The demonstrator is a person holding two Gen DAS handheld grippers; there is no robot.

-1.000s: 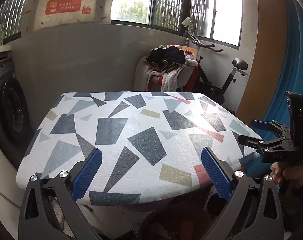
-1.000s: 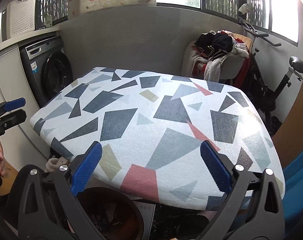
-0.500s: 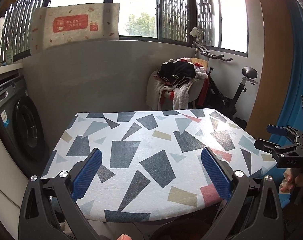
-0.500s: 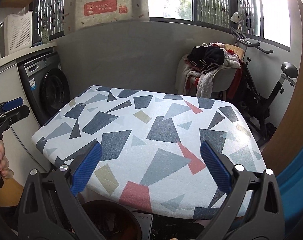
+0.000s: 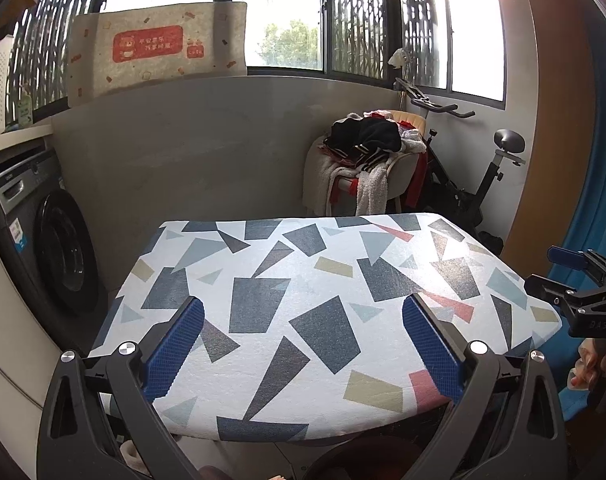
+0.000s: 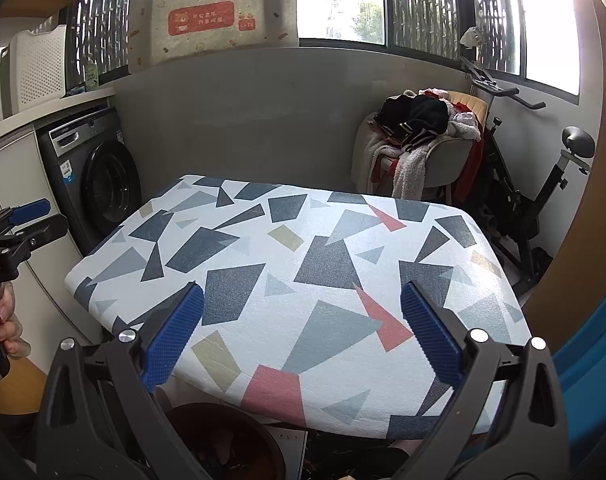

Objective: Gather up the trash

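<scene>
Both my left gripper [image 5: 303,344] and right gripper [image 6: 302,340] hung over the counter [image 5: 303,280] with jaws spread, holding nothing. No trash showed there; the dark bin [image 6: 223,444] sat below its near edge, nearer my right.

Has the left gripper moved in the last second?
Yes. The left gripper has tilted up and back: the table sits lower, with more window showing.
</scene>
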